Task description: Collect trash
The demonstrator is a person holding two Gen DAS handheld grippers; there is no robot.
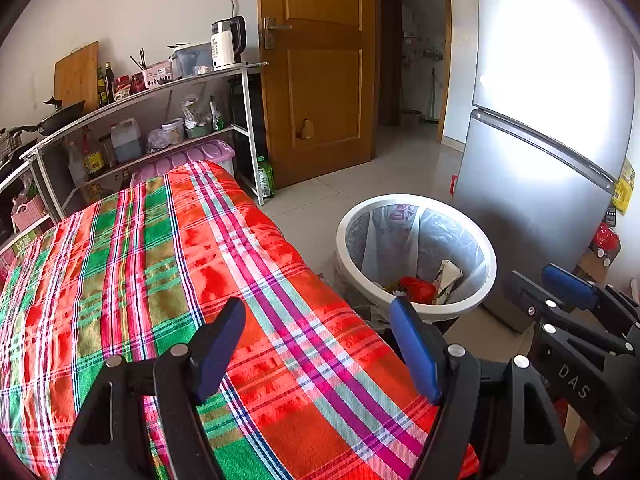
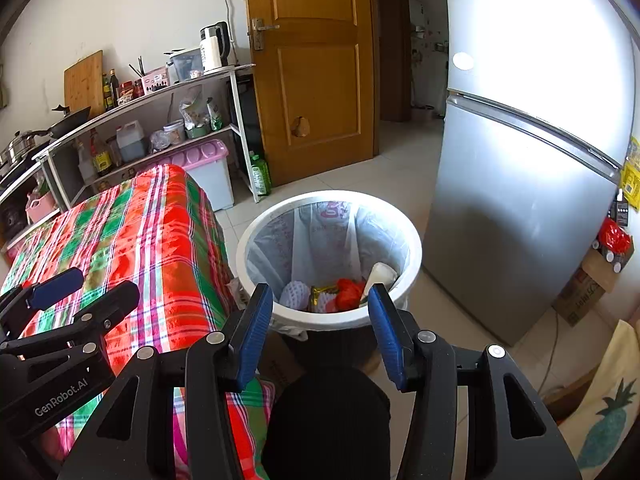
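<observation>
White round plastic bin (image 2: 329,316), bag-lined, holds red wrapper (image 2: 349,293) and scraps; floor at table's three o'clock. Right gripper (image 2: 320,334) hovers before it, jaws released, empty. Left gripper (image 1: 320,350) likewise, over plaid tablecloth (image 1: 168,264), apparently cleared.

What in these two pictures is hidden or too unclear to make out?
- Bottom of the white round trash bin: in both views its near rim hides the lower trash; the right-wrist view is also partly blocked by the right gripper.
- Upper door of the silver fridge: washed out by glare in both views.
- Labels on the bottles on the grey metal shelf: too small to read.
- Plaid tablecloth: cut off by the left-wrist view's left edge and the left gripper.
</observation>
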